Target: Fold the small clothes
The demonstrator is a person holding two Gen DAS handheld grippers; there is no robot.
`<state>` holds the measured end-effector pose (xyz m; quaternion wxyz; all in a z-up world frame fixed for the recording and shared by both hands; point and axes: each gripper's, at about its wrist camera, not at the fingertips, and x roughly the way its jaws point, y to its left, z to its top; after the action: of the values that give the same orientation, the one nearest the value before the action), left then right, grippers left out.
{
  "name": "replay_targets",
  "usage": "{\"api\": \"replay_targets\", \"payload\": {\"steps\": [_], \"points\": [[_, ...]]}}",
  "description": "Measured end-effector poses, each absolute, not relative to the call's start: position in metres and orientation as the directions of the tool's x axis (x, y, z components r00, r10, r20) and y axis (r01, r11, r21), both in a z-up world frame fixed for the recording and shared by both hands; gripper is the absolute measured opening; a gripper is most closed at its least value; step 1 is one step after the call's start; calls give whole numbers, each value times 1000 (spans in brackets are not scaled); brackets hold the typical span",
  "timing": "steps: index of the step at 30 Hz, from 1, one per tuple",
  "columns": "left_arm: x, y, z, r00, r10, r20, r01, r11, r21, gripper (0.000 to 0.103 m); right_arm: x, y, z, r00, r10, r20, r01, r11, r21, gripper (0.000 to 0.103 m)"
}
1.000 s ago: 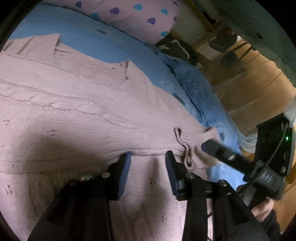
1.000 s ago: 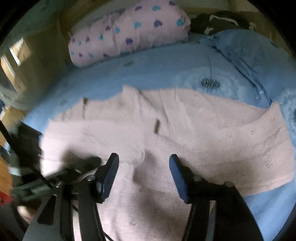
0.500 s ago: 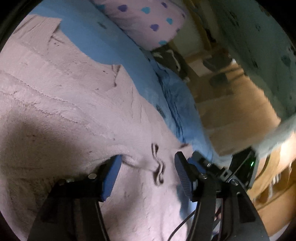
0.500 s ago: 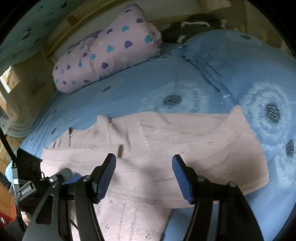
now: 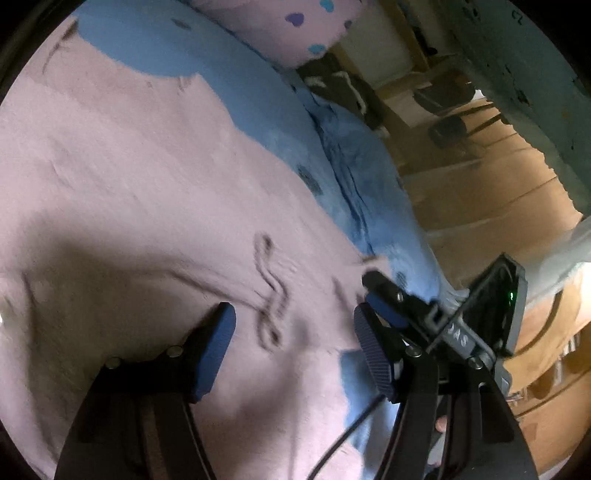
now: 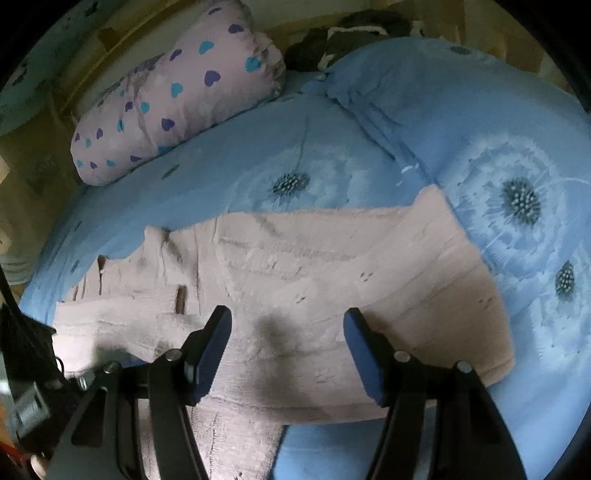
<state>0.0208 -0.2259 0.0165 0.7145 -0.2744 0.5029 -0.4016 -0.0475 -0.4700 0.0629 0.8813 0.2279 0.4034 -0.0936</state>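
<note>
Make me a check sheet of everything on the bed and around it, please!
Surface: blue flowered bedspread, rumpled at the far right.
Job's things: pink knit garment spread flat across the bedspread, a lower part running toward the camera.
Clutter: heart-print pillow at the head of the bed; dark clothing bunched behind it.
Grippers: left gripper over the garment, jaws opening, nothing pinched between them; right gripper open over the garment, nothing held.
Cables: thin black cable hanging below the right gripper, as the left camera shows it.
Surroundings: wooden floor beside the bed; dark chair on it.
</note>
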Motion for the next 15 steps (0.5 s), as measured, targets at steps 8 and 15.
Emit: {"api": "replay_targets", "payload": {"steps": [8,15], "points": [[16,-243,26,139,-893,-427,301,449,-841,0,-60,-479,74,683,22,-731,355,864,357,67],[-1,-260,112,237,-839,-490,582,527,-620,0,-70,-487,85,714,20,-700,375,834,406,67]]}}
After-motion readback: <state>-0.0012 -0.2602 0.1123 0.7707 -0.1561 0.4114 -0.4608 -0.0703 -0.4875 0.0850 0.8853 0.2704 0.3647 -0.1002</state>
